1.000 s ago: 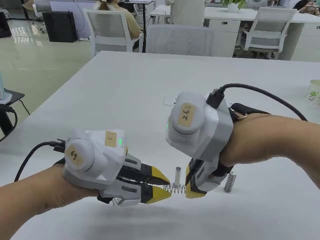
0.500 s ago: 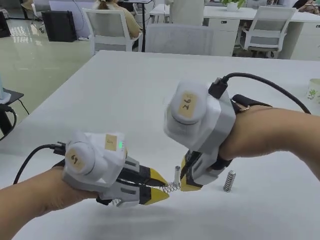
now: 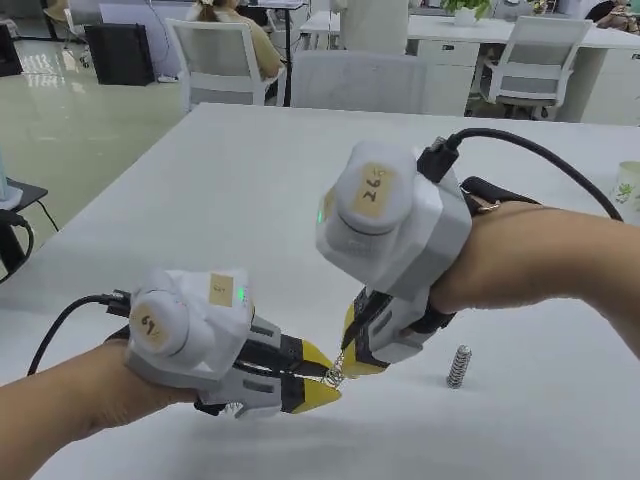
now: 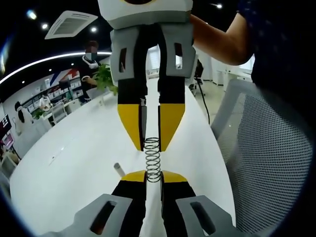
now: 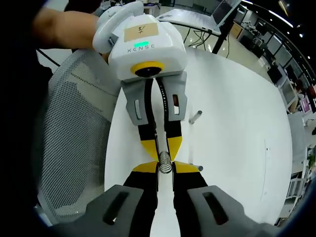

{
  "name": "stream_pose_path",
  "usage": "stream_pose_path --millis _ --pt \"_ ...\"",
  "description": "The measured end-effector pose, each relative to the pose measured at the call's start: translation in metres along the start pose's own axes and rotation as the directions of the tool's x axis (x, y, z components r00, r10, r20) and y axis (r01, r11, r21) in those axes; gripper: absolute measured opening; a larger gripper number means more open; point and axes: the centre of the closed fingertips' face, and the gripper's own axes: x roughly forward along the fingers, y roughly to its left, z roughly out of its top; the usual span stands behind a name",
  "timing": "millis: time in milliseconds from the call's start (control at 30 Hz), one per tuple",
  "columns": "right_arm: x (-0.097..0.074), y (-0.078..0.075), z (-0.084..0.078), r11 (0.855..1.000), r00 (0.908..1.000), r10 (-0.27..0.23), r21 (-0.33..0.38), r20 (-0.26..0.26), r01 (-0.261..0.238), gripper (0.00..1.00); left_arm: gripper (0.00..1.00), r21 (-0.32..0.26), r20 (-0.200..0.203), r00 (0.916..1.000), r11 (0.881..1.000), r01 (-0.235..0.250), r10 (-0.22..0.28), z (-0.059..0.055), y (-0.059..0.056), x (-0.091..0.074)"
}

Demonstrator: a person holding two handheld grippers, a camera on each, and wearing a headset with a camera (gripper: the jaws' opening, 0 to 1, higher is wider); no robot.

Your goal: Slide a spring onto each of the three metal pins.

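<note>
Lettering [image 5: 139, 48] "XENSE" — left tongs [image 5: 162, 154] on spring [image 5: 165, 164]

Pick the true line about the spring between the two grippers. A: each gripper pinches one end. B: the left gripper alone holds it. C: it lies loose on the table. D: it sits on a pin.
A: the spring has one end in the jaws of the left gripper and the other in those of the right gripper.

I am working in an open-plan office. Beyond the far edge of the white table [image 3: 250, 180] stand mesh-backed swivel chairs [image 3: 222, 62] and white desks [image 3: 480, 30]. A glossy floor [image 3: 70, 110] lies to its left, and a ceiling air-conditioning cassette [image 4: 69, 23] hangs above it.
</note>
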Motion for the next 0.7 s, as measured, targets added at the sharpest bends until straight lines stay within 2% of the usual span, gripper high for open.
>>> stream_pose_path --millis 167,700 --pt "-0.0009 -0.0002 0.0038 1.000 0.9999 -0.004 -0.002 0.017 0.004 0.08 0.02 -0.004 0.007 1.0000 1.000 -0.003 0.003 0.0016 0.0002 -0.0003" --pt "0.0044 0.0003 -0.0003 1.000 0.9996 0.008 0.000 0.028 -0.008 0.11 0.02 -0.010 0.019 0.9998 1.000 0.000 0.000 0.0004 -0.0013 0.0000"
